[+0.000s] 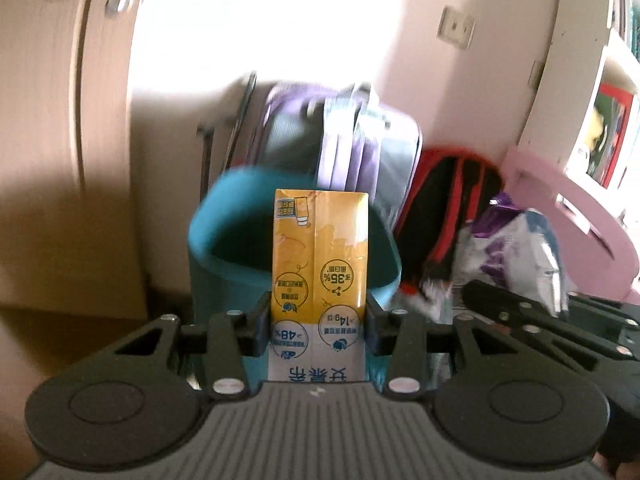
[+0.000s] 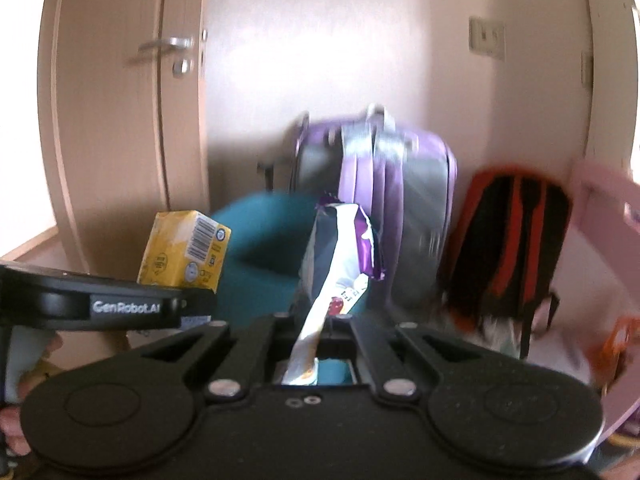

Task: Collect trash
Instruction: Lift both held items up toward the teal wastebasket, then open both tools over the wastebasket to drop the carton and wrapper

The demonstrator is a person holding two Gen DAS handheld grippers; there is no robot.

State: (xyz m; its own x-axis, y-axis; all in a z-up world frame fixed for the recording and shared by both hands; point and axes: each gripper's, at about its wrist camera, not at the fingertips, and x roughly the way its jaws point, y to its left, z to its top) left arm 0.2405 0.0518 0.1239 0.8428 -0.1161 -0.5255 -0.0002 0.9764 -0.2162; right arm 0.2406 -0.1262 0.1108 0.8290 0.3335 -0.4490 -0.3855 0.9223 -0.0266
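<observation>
The printed paperboard carton (image 1: 319,264) looks smooth, the crinkled wrapper (image 2: 340,256) glossy foil, the bin (image 1: 224,240) matt teal plastic, the door (image 2: 120,120) pale wood.

colours and patterns of held items and background objects

between the jaws of the black left gripper (image 1: 318,326): yellow drink carton (image 1: 319,276) with white lower band, blue printed circles, barcode panel. in the closed jaws of the black right gripper (image 2: 316,334): white and purple snack wrapper (image 2: 340,256). beyond both jaws: teal bin (image 1: 224,276), purple and grey backpack (image 2: 404,208), black backpack with red stripes (image 1: 448,216), beige door (image 2: 116,120).
</observation>
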